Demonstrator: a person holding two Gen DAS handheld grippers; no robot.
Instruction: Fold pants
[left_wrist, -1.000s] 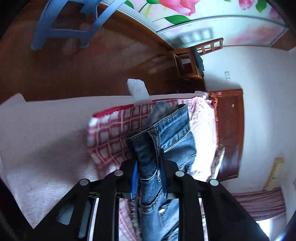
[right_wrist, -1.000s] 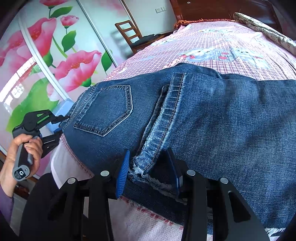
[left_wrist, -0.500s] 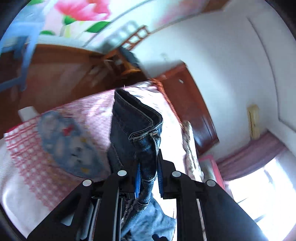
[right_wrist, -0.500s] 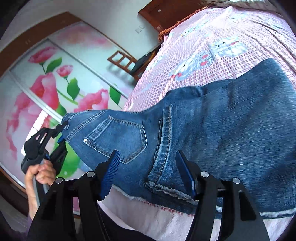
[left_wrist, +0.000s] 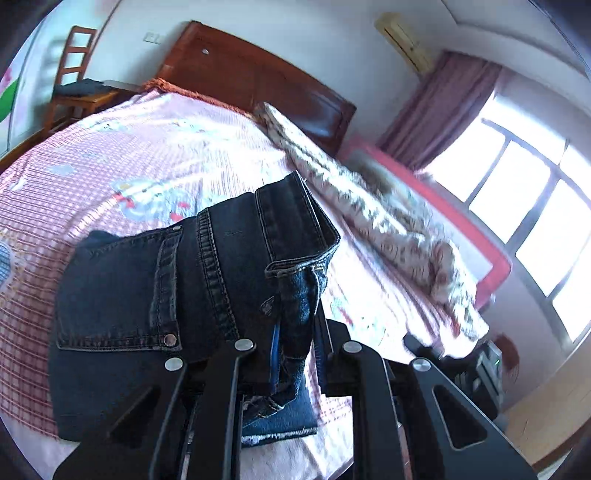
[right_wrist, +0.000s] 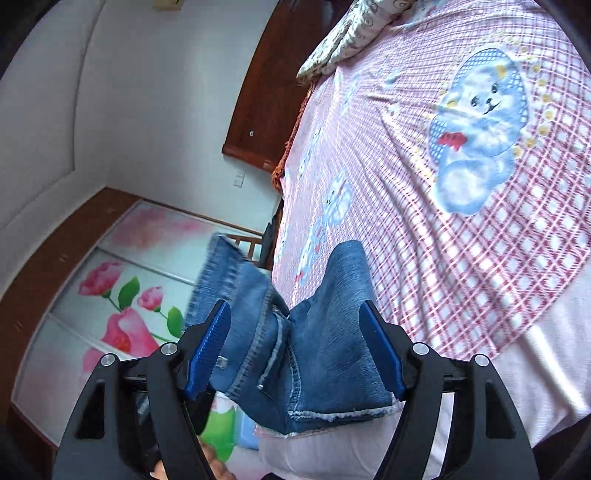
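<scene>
The blue jeans (left_wrist: 147, 295) lie partly folded on the pink checked bedspread (left_wrist: 110, 147), with the waistband end lifted. My left gripper (left_wrist: 295, 332) is shut on that waistband, which stands bunched up between its fingers. In the right wrist view a folded part of the jeans (right_wrist: 325, 332) sits between the blue pads (right_wrist: 208, 347) of my right gripper (right_wrist: 295, 332). Its jaws are opening and stand wide, and the pads do not press the denim. The frayed hem (right_wrist: 332, 415) hangs at the bed's near edge.
A dark wooden headboard (left_wrist: 258, 81) and a long patterned bolster (left_wrist: 369, 206) bound the far side of the bed. A wooden chair (left_wrist: 74, 85) stands at the left, a bright window (left_wrist: 535, 206) at the right. A flowered wardrobe door (right_wrist: 122, 314) faces the bed.
My left gripper swung the waistband up and over the bed, rolling as it went. My right jaws spread apart and let go of the seam they pinched.
</scene>
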